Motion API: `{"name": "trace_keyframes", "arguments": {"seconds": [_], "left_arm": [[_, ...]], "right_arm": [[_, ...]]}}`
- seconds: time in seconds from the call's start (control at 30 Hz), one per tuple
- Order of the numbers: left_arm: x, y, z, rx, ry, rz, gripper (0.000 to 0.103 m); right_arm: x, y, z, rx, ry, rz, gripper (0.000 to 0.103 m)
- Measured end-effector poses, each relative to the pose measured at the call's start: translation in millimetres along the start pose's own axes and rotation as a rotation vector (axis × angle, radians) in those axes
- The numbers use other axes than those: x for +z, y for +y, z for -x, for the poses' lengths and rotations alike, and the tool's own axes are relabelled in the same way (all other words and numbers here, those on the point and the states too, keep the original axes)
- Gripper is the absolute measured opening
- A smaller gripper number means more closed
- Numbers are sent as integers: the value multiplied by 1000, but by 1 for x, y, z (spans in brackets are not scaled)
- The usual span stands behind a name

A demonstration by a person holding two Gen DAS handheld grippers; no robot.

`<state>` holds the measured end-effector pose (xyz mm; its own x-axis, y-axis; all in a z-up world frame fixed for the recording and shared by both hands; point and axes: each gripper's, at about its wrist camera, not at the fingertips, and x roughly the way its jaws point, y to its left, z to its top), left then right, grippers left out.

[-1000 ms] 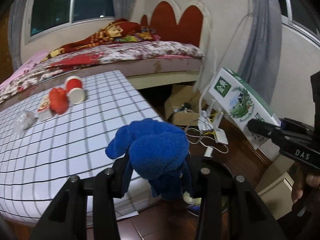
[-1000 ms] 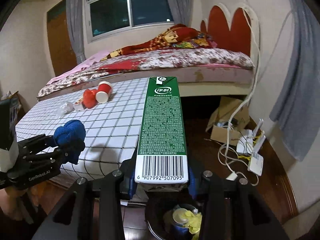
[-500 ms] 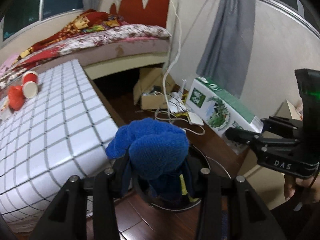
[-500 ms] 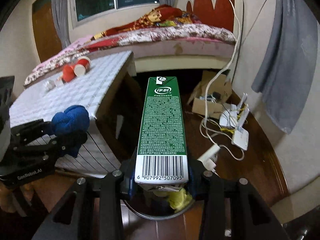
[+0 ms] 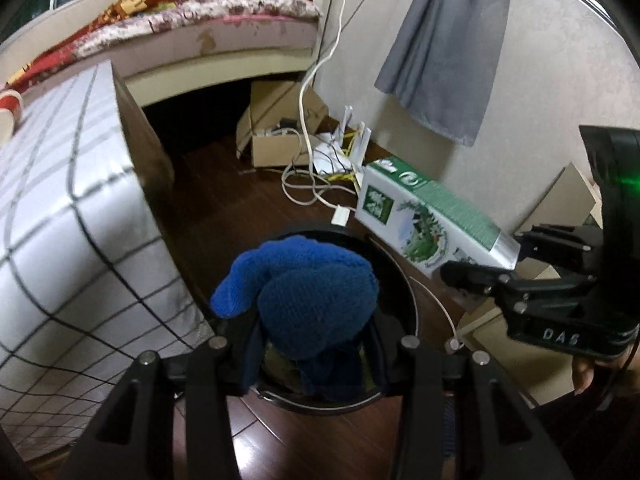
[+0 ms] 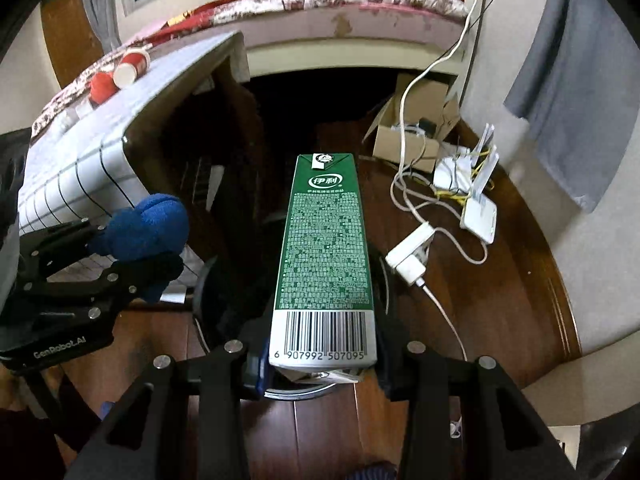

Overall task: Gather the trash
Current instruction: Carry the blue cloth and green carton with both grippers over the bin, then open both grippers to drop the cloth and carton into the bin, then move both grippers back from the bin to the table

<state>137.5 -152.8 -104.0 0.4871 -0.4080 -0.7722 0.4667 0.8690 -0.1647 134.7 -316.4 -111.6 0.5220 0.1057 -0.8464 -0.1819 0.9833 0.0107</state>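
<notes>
My left gripper (image 5: 314, 356) is shut on a bundled blue knitted cloth (image 5: 308, 300), which hangs right over a round black trash bin (image 5: 404, 280) on the floor. My right gripper (image 6: 322, 364) is shut on the bottom end of a tall green and white milk carton (image 6: 326, 240), held over the same bin (image 6: 384, 276). In the left wrist view the carton (image 5: 428, 216) and the right gripper (image 5: 480, 270) hover to the right of the bin. In the right wrist view the blue cloth (image 6: 144, 228) and the left gripper (image 6: 136, 254) sit at the left.
A checked white table (image 5: 60, 208) stands left of the bin, with red paper cups (image 6: 128, 68) on its far end. Behind lie a cardboard box (image 5: 276, 128), white cables, a charger (image 6: 410, 256) and routers (image 6: 478, 212). A bed (image 5: 216, 28) and grey curtain (image 5: 448, 48) stand beyond.
Both grippers have sunk and tipped downward toward the floor. The black bin has come up under the blue cloth and the carton; the table top and bed slid toward the frames' upper edges.
</notes>
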Motion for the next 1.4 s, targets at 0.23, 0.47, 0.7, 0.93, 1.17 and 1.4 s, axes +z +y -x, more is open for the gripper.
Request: {"name": "trace_keyframes", "arguments": {"seconds": [0.23,0.47,0.7,0.93,1.17,1.4], "left_arm": [[1,5,-26,-31,51,32,46],[-9,18,-46,18,98,97,89],[-23,30,-47,85,120,119,96],[-22,31,-43,104,107,106,96],[-22,30,-36,126,99,98,96],[-24,30,-22,138,81,87,96]], "right_arm": [[-1,1,-37,6,80,30,42],[-6,-7,-73,-82,174,29,80],[-11,-10,-78,-113,208,21,95],[-9,0,-74,-111,198,52,98],[-8,7,-65,-103,181,59,102],[-8,12,-54,-105,161,70,102]]}}
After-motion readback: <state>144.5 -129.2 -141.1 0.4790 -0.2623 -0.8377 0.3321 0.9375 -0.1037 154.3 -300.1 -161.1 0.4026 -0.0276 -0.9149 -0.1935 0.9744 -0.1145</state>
